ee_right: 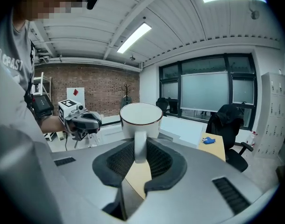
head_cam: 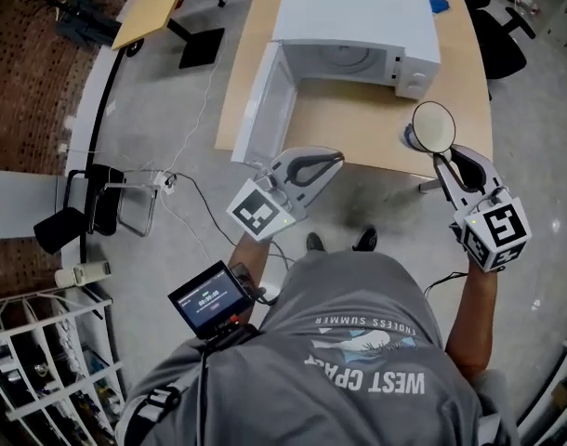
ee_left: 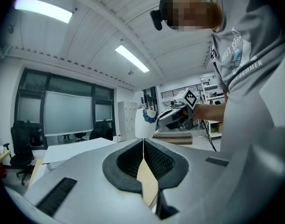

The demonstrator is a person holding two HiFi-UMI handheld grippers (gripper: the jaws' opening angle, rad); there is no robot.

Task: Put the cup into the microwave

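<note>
A white microwave (head_cam: 358,26) stands on a wooden table (head_cam: 358,128), its door (head_cam: 265,105) swung open to the left. My right gripper (head_cam: 441,163) is shut on the handle of a white cup (head_cam: 433,126) and holds it upright over the table's near right corner, in front of the microwave. In the right gripper view the cup (ee_right: 141,118) sits just past the jaws of the right gripper (ee_right: 140,149), its handle clamped between the pads. My left gripper (head_cam: 335,159) hovers by the table's front edge, below the open door. The jaws of the left gripper (ee_left: 143,141) are shut with nothing between them.
A small wooden side table (head_cam: 153,7) stands at the far left. A black chair (head_cam: 88,207) and floor cables (head_cam: 195,128) lie left of the main table. Office chairs (head_cam: 502,45) stand to its right. A white rack (head_cam: 32,360) is at the near left.
</note>
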